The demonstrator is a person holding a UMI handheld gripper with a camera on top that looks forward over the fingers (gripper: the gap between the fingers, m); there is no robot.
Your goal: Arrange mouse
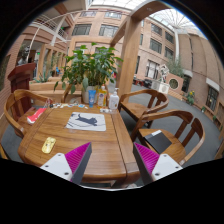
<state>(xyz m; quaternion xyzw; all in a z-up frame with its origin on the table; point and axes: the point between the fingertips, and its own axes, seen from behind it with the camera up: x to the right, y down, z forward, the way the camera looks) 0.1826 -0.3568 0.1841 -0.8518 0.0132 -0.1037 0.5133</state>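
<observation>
A long wooden table (100, 140) stretches ahead of me. A pale rectangular mat (86, 123) lies on its far middle, with a small dark object (85, 117) on it that may be the mouse. A small yellow object (48, 145) rests on the table's left side, nearer to me. My gripper (112, 163) hovers above the table's near end, well short of the mat. Its magenta pads (76, 158) stand wide apart, open, with only bare wood between them.
A pink item (35, 115) lies at the table's far left. Bottles and a cup (102, 98) stand at the far end before a potted plant (90, 65). Wooden chairs flank the table on the right (168, 135) and left (20, 105).
</observation>
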